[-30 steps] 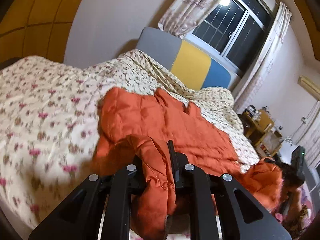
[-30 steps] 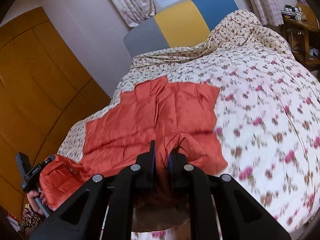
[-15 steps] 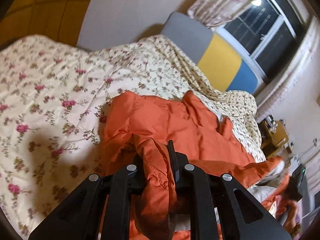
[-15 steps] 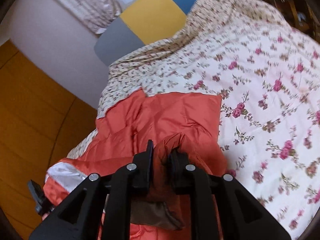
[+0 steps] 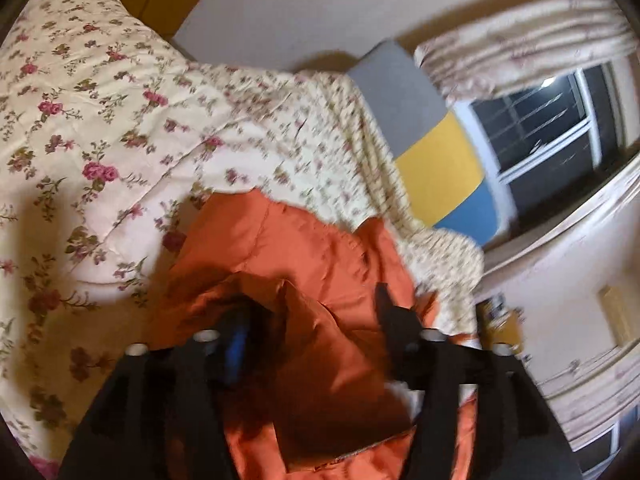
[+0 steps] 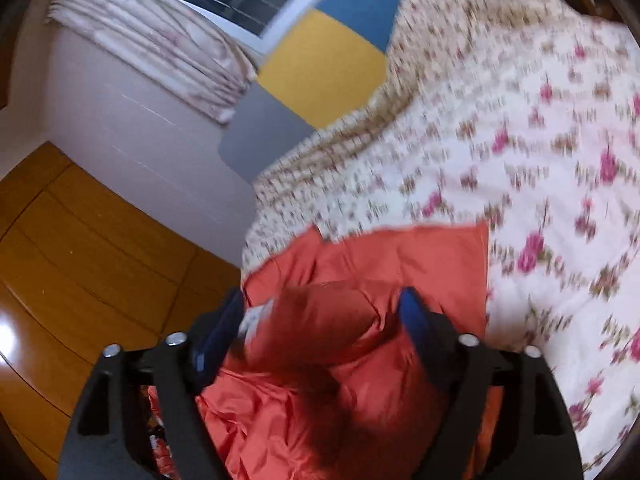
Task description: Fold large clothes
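Note:
An orange padded jacket (image 5: 288,248) lies on the floral bed quilt (image 5: 80,128). My left gripper (image 5: 312,312) is open, its jaws wide apart, with a fold of the jacket lying loose between them. In the right wrist view the same jacket (image 6: 400,256) lies on the quilt (image 6: 540,152). My right gripper (image 6: 324,304) is also open, jaws wide, with a bunched fold of the jacket between its blue pads (image 6: 412,316). Both views are blurred by motion.
A grey, yellow and blue headboard (image 5: 436,152) stands at the bed's head, under a dark window (image 5: 552,128) with floral curtains. Wooden wardrobe panels (image 6: 80,248) line the left of the right wrist view. A white wall stands behind the bed.
Both grippers were shut on folds of the jacket and have opened, letting the cloth go. Both have moved forward over the bed and the views have tilted.

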`<control>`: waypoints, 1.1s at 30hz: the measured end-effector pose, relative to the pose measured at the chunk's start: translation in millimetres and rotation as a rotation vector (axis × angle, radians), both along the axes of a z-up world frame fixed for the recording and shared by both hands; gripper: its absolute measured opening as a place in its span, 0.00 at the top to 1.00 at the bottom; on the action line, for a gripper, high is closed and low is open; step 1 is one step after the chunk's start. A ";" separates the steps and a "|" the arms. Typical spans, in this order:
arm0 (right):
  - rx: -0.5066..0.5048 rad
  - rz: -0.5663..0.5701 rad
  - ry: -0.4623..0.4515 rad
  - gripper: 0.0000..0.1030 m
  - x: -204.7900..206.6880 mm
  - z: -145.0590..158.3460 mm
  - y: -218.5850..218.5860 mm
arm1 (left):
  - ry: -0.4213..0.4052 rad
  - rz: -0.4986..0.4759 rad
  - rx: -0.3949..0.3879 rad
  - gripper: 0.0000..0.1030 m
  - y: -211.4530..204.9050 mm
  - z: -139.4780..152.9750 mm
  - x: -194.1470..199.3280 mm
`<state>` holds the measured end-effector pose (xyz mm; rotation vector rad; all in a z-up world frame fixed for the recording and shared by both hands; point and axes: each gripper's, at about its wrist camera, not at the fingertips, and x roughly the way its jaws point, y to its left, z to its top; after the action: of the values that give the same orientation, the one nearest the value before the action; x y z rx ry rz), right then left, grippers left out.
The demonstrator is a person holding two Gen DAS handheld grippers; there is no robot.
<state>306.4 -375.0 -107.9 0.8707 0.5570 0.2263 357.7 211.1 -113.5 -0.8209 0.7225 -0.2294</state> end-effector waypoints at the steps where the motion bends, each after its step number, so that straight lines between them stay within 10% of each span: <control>1: -0.036 -0.011 -0.029 0.17 -4.8 5.5 0.3 | -0.029 0.026 -0.008 0.24 1.3 3.4 -4.4; 6: -0.277 0.021 0.002 0.16 1.6 14.4 26.2 | -0.082 0.158 0.082 0.08 -0.2 14.3 -9.3; 10: -0.496 -0.001 0.234 0.17 33.6 -11.2 50.7 | -0.002 0.196 0.223 0.06 -8.1 3.6 6.8; 16: -0.355 -0.063 0.309 0.07 27.7 -36.4 17.2 | -0.005 0.128 0.282 0.03 0.6 3.2 -4.0; 22: -0.243 0.129 0.345 0.04 27.5 -56.4 -8.7 | -0.193 -0.075 0.357 0.03 -0.7 5.5 -53.2; 25: -0.159 0.144 0.339 0.03 29.7 -65.3 -17.1 | -0.237 0.008 0.276 0.03 18.6 2.5 -74.4; 28: -0.181 0.176 0.318 0.04 31.0 -65.4 -12.3 | -0.167 -0.071 0.180 0.03 18.0 -8.2 -59.3; 33: -0.209 0.219 0.311 0.14 35.8 -64.7 0.8 | 0.010 -0.163 0.365 0.03 -11.3 -27.1 -4.7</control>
<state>342.2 -374.2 -172.6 0.6441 0.9514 0.2281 352.9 199.7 -140.7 -0.4169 0.8126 -0.2306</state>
